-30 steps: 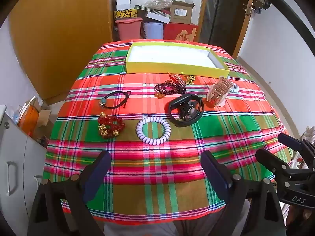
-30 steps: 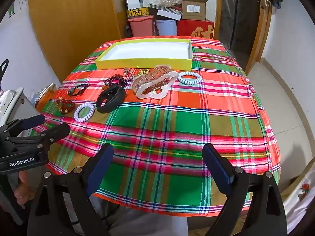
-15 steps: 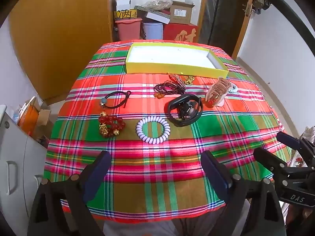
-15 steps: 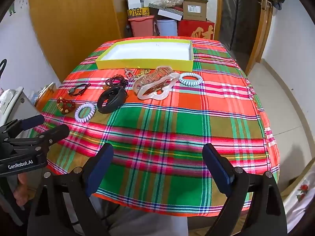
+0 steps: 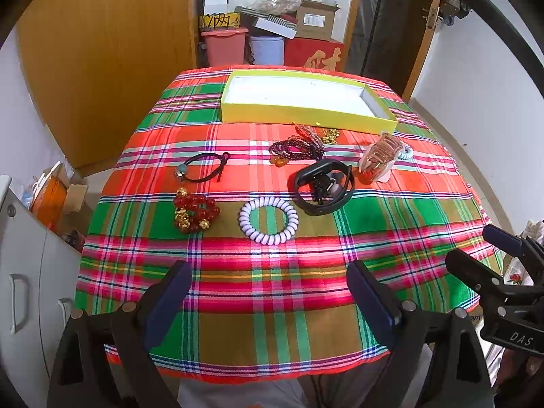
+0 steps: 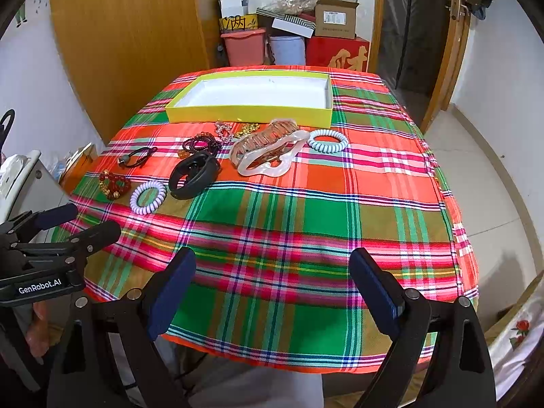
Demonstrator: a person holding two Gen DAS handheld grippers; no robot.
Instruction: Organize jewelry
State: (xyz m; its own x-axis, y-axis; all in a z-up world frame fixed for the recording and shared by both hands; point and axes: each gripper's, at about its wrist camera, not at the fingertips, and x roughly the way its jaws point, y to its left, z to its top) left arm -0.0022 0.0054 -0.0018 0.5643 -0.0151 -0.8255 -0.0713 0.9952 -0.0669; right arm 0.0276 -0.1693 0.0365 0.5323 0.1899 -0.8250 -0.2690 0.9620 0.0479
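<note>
An empty yellow box (image 5: pixel 307 114) (image 6: pixel 250 115) with a white floor sits at the far side of the plaid table. In front of it lie a red and gold bead bracelet (image 5: pixel 194 213), a lilac spiral hair tie (image 5: pixel 268 220) (image 6: pixel 148 197), a black wristband (image 5: pixel 323 187) (image 6: pixel 193 175), a black cord bracelet (image 5: pixel 202 166), dark bead strands (image 5: pixel 296 148), a large clear hair claw (image 6: pixel 267 151) (image 5: pixel 379 158) and a pale blue spiral tie (image 6: pixel 328 140). My left gripper (image 5: pixel 268 297) and right gripper (image 6: pixel 272 287) hover open over the near table edge, holding nothing.
The plaid tablecloth (image 6: pixel 306 224) drops off at the near edge. Boxes and buckets (image 5: pixel 268 44) are stacked behind the table beside a wooden wardrobe (image 5: pixel 102 51). A white cabinet (image 5: pixel 27 272) stands at the left. A doorway (image 6: pixel 418 27) is at the right.
Both grippers have barely shifted; the view has crept slightly. No item has moved.
</note>
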